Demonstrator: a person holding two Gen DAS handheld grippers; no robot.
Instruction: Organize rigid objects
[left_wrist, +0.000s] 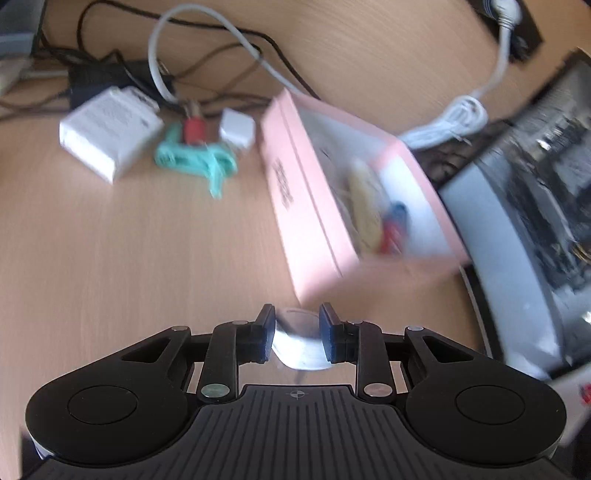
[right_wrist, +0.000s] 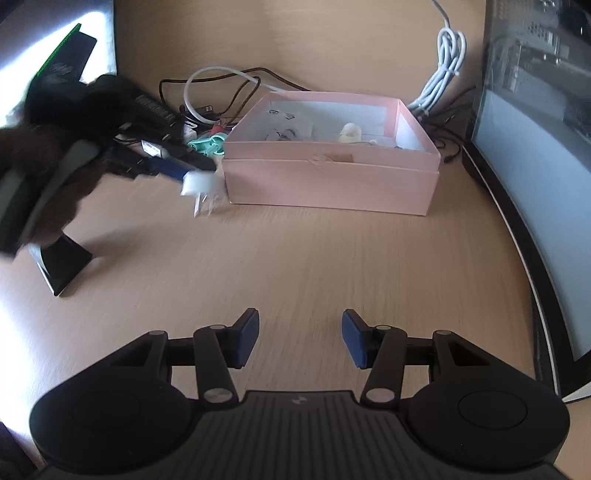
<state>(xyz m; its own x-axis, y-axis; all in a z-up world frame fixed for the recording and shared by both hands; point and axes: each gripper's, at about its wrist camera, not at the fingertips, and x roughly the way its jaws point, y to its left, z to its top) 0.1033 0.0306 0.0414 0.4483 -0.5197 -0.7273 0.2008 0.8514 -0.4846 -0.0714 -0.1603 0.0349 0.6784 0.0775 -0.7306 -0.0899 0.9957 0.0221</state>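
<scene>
The pink box (right_wrist: 332, 173) sits open on the wooden desk (right_wrist: 295, 266), and everything else is placed from it here.

The left gripper (left_wrist: 297, 332) is clenched on a small white plug adapter (left_wrist: 301, 345), both pads pressed against its sides. In the right wrist view that adapter (right_wrist: 197, 184) hangs just beside the box's left front corner, clear of the desk, its 2 prongs pointing down. The view is blurred, so finer detail on the adapter cannot be told.

The right gripper (right_wrist: 299, 338) is released — its blue pads stand apart with only bare desk between them, well in front of the box.

Inside the box lie a pale yellow piece (right_wrist: 350, 133), seen toward the back right, and, in the left wrist view, a red and blue item (left_wrist: 395, 229) next to a yellowish one; their exact shapes are smeared.

To the left of the box, on the desk: a small white cube charger (left_wrist: 237, 129), a red piece (left_wrist: 192, 128), a teal plastic clip (left_wrist: 195, 157) and, farthest out, a larger white block (left_wrist: 109, 133). Behind the box runs a tangle of black and white cables (left_wrist: 207, 55); a coiled white cable (right_wrist: 441, 70) lies behind its right corner. A monitor (right_wrist: 535, 184) stands to the box's right.
</scene>
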